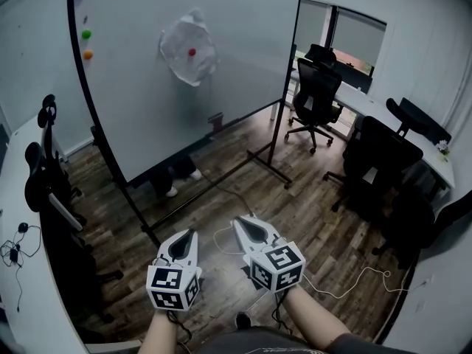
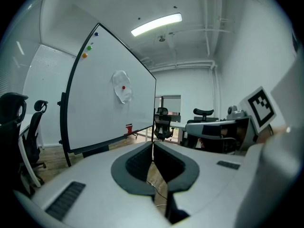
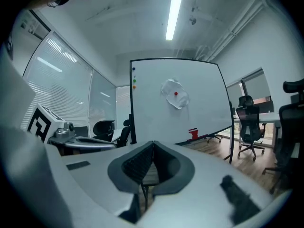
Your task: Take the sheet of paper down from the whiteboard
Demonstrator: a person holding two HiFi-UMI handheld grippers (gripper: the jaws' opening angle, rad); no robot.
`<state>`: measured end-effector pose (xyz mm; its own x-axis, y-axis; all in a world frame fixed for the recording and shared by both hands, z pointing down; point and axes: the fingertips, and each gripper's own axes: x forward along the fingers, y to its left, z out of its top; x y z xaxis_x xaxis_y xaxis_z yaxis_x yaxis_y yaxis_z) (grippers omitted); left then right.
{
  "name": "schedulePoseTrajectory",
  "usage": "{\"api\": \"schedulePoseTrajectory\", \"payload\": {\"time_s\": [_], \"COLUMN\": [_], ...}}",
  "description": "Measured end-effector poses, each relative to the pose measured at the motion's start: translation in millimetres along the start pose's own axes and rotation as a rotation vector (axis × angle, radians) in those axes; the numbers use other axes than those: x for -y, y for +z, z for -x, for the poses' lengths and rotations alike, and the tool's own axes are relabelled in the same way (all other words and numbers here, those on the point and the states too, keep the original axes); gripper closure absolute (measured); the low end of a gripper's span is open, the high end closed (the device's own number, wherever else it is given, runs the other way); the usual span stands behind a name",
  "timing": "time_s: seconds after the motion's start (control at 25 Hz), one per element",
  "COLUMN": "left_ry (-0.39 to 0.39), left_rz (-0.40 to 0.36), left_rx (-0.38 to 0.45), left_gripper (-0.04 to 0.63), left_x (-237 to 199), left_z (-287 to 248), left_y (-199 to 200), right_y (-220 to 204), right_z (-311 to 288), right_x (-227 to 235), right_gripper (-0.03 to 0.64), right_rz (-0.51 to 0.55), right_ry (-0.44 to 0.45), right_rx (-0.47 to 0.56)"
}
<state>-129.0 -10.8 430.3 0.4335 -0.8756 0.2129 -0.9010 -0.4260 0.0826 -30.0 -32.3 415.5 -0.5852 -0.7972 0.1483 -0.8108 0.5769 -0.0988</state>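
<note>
A crumpled white sheet of paper [image 1: 189,48] hangs on the rolling whiteboard [image 1: 236,65], pinned by a red magnet [image 1: 192,51]. The paper [image 2: 122,86] and whiteboard [image 2: 99,108] stand ahead in the left gripper view, and the paper [image 3: 175,93] also shows in the right gripper view. My left gripper [image 1: 193,233] and right gripper [image 1: 237,220] are both shut and hold nothing. They are side by side low in the head view, well short of the board.
Blue, green and orange magnets [image 1: 85,34] sit at the board's upper left; a red eraser [image 1: 215,119] rests on its tray. Black office chairs [image 1: 316,94] and desks stand right, more chairs [image 1: 44,175] left. A white cable [image 1: 346,282] trails on the wooden floor. Someone's feet [image 1: 175,183] show behind the board.
</note>
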Motion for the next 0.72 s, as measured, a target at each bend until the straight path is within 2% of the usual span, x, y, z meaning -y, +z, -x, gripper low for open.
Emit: {"api": "schedulePoseTrajectory", "payload": {"time_s": [0.72], "left_ry": [0.085], "left_rz": [0.024], "left_rx": [-0.014], "left_gripper": [0.574], "left_x": [8.9], "left_z": [-88.9], "left_y": [11.2], "right_y": [-3.9], "right_z": [-39.9], "right_x": [93.3], "right_gripper": [0.595], "right_rz": [-0.045], "right_ry": [0.083], "right_rx": [-0.025]}}
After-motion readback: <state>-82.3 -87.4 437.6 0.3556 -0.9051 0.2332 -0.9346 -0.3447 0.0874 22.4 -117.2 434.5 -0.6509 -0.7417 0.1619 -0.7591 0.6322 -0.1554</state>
